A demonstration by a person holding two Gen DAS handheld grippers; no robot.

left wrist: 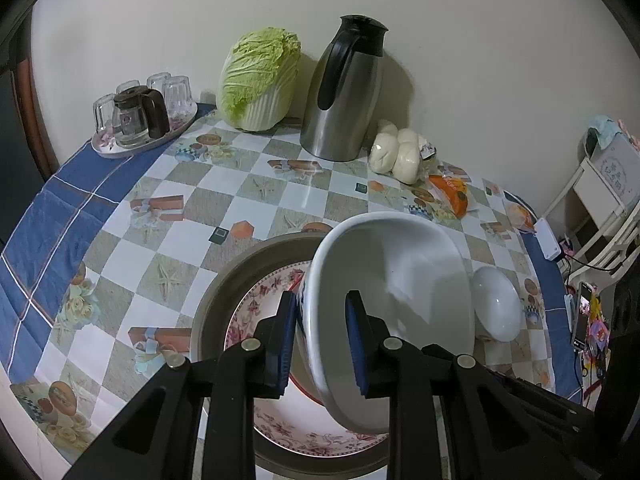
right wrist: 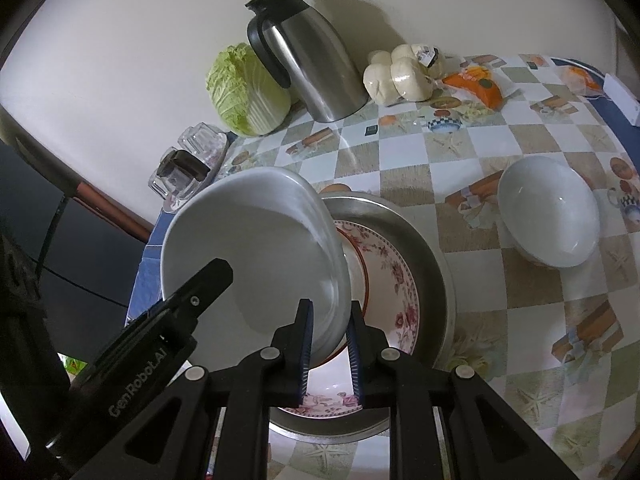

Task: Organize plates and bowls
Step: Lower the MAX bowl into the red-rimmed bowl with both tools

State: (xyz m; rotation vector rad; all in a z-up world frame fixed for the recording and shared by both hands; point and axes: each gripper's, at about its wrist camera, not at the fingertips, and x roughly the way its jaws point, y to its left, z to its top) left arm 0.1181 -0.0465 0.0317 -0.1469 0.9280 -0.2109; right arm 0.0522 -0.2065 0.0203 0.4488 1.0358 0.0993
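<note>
Two wrist views of one shared hold on a large white bowl (left wrist: 396, 280), which hung tilted above a floral-rimmed plate (left wrist: 256, 304) nested in a grey metal basin (left wrist: 224, 280) on a checked tablecloth (left wrist: 168, 184). The left gripper (left wrist: 322, 344) was clamped across the bowl's rim, one blue pad (left wrist: 356, 340) inside the wall and the other outside. In the right wrist view the right gripper (right wrist: 328, 346) pinched the opposite rim of the same bowl (right wrist: 248, 248), its jaws drawn nearly together on the thin edge, while the left tool's black body crossed the bowl's near side. The bowl did not appear to touch the plate (right wrist: 392, 288) below it, though the lowest edge was partly hidden by the fingers.

The bowl looked glazed ceramic: rigid, fairly heavy for its width, smooth enough to slip, and liable to chip against the plate or the basin (right wrist: 432, 264). The rim was judged the only practical grasp site, with opposed holds sharing the weight; a level, slow descent would likely limit sliding.

A smaller white bowl (right wrist: 548, 220) sat apart on the cloth, to the right of the basin, not yet stacked. A steel thermal jug (left wrist: 344, 92), a napa cabbage (left wrist: 260, 76) and bagged steamed buns (left wrist: 396, 152) stood along the wall.
</note>
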